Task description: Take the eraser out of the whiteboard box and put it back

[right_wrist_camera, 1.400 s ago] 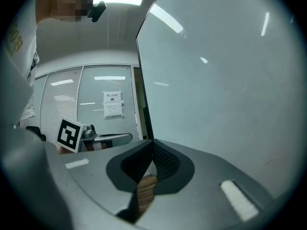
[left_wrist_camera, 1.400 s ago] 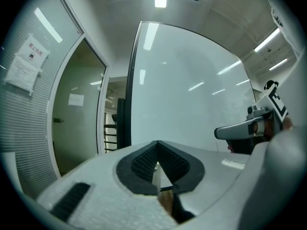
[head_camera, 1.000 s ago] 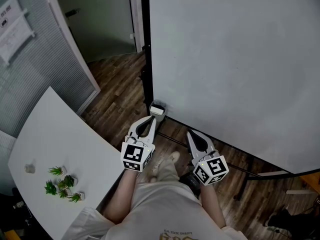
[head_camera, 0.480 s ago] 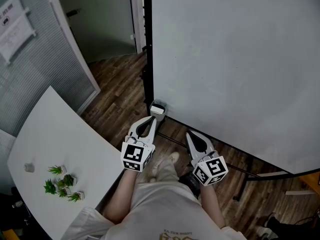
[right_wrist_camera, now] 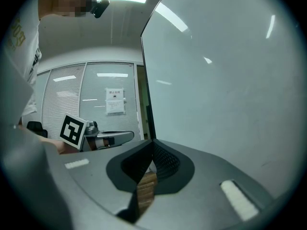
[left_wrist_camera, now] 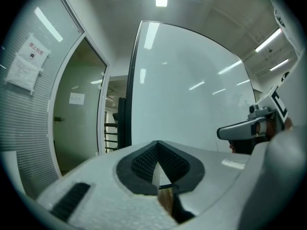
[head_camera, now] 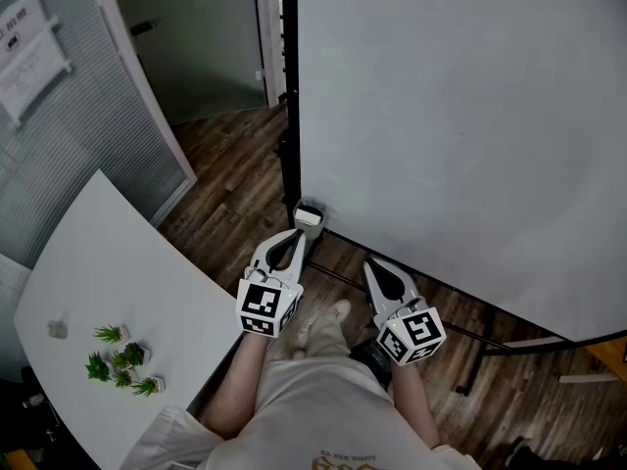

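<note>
A large whiteboard stands upright in front of me. A small grey-and-white box hangs at its lower left corner, with a pale block in it that may be the eraser. In the head view my left gripper points at that box from just below it, shut and empty. My right gripper sits to its right near the board's bottom edge, also shut with nothing in it. In the left gripper view the left gripper has its jaws closed together. The right gripper looks the same in its own view.
A white table lies at the left with small green plants and a grey lump on it. Behind it are a blind-covered glass partition and an open doorway. The floor is wooden. Black stand legs run under the board.
</note>
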`<action>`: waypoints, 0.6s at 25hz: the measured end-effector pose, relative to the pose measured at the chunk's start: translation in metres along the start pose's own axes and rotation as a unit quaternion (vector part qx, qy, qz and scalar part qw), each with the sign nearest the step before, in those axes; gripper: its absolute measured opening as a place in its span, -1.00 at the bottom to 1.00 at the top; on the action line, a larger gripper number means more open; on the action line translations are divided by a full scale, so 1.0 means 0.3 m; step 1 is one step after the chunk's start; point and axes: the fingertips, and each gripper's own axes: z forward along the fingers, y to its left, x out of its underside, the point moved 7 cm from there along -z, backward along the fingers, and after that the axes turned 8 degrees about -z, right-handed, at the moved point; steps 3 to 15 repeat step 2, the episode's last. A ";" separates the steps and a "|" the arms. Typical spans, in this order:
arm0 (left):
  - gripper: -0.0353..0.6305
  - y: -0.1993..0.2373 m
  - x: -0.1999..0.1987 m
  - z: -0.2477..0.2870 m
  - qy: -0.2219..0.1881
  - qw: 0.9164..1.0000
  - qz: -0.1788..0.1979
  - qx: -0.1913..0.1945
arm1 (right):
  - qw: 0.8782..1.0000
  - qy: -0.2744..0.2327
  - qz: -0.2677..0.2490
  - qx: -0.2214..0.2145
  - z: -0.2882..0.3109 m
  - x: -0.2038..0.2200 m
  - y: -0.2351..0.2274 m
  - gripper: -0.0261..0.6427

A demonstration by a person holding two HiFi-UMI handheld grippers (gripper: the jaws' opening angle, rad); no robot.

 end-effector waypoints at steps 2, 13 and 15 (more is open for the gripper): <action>-0.91 0.001 -0.003 -0.001 -0.001 1.000 -0.001 -0.001 | 1.000 0.000 0.000 0.000 -0.001 -0.003 0.002 -0.89; -0.91 0.001 -0.003 -0.001 -0.001 1.000 -0.001 -0.001 | 1.000 0.000 0.000 0.000 -0.001 -0.003 0.002 -0.89; -0.91 0.001 -0.003 -0.001 -0.001 1.000 -0.001 -0.001 | 1.000 0.000 0.000 0.000 -0.001 -0.003 0.002 -0.89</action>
